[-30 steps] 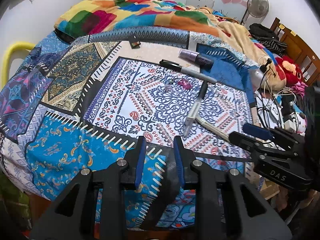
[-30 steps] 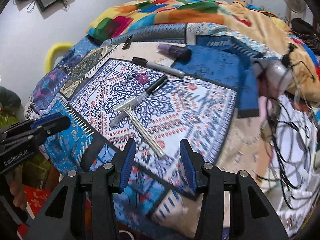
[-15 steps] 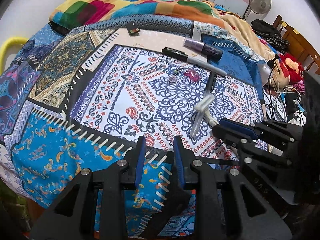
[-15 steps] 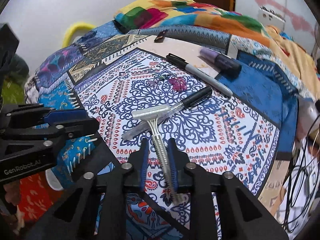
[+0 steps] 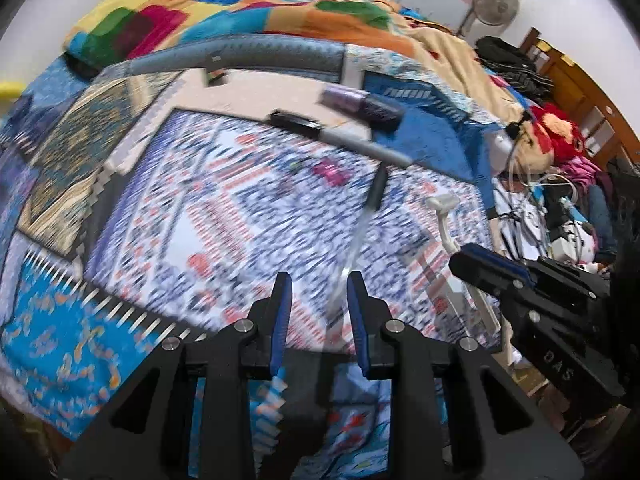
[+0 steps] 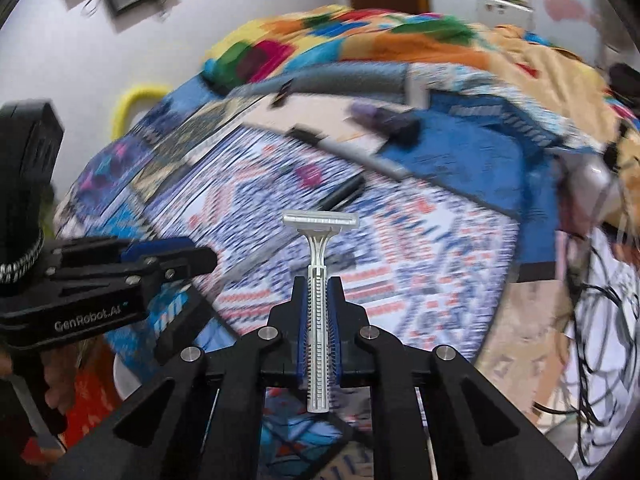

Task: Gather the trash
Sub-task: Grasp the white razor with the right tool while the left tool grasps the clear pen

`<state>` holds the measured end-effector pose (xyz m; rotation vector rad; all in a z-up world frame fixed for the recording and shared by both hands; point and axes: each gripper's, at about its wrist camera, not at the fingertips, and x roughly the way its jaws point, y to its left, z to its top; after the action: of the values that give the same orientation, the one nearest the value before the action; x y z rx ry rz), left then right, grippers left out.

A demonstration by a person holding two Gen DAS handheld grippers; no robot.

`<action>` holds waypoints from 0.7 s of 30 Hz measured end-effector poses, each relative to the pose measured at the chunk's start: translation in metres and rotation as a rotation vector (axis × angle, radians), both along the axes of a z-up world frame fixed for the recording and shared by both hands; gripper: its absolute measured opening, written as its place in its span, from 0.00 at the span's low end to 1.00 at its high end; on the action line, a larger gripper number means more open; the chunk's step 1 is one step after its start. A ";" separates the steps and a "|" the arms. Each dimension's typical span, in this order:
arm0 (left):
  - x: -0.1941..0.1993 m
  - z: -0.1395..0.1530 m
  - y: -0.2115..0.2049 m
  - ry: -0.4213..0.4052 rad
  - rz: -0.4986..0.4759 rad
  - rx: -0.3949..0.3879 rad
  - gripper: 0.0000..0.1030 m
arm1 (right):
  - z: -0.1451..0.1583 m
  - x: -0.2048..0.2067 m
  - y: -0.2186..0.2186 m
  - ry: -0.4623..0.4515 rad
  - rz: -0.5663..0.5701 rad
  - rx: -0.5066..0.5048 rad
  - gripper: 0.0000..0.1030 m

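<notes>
My right gripper (image 6: 318, 284) is shut on a white disposable razor (image 6: 319, 240), held by its handle above the patterned bedspread; the razor also shows in the left wrist view (image 5: 444, 216). My left gripper (image 5: 316, 284) is open and empty, its tips near the clear end of a black-capped pen (image 5: 362, 224) lying on the bed. A grey marker (image 5: 340, 138), a purple tube (image 5: 362, 104) and a small pink scrap (image 5: 332, 172) lie farther back. The left gripper appears at the left of the right wrist view (image 6: 168, 256).
A bright quilt (image 5: 240, 16) is heaped at the back of the bed. Tangled cables (image 6: 592, 304) and soft toys (image 5: 560, 136) crowd the right side. A yellow chair back (image 6: 136, 100) stands at the left. A fan (image 5: 496, 4) stands by the wall.
My right gripper closed on the razor and lifted it off the bedspread. My left gripper moved forward and right, toward the pen. Both views are blurred by motion.
</notes>
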<state>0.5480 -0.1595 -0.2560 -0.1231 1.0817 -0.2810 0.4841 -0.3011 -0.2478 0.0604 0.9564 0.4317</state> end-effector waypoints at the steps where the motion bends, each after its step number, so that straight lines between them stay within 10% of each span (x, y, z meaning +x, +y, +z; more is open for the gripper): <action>1: 0.006 0.000 -0.005 -0.001 -0.017 -0.009 0.27 | 0.001 0.003 -0.005 -0.003 -0.027 -0.004 0.08; 18: 0.039 -0.020 -0.062 -0.073 -0.137 0.155 0.27 | 0.000 0.018 -0.037 0.026 -0.168 0.021 0.09; 21: 0.039 -0.019 -0.060 -0.029 -0.142 0.098 0.09 | 0.002 0.017 -0.038 0.033 -0.173 0.030 0.09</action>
<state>0.5871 -0.2190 -0.2751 0.0455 1.0746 -0.3558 0.5013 -0.3396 -0.2456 0.1764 0.9686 0.2859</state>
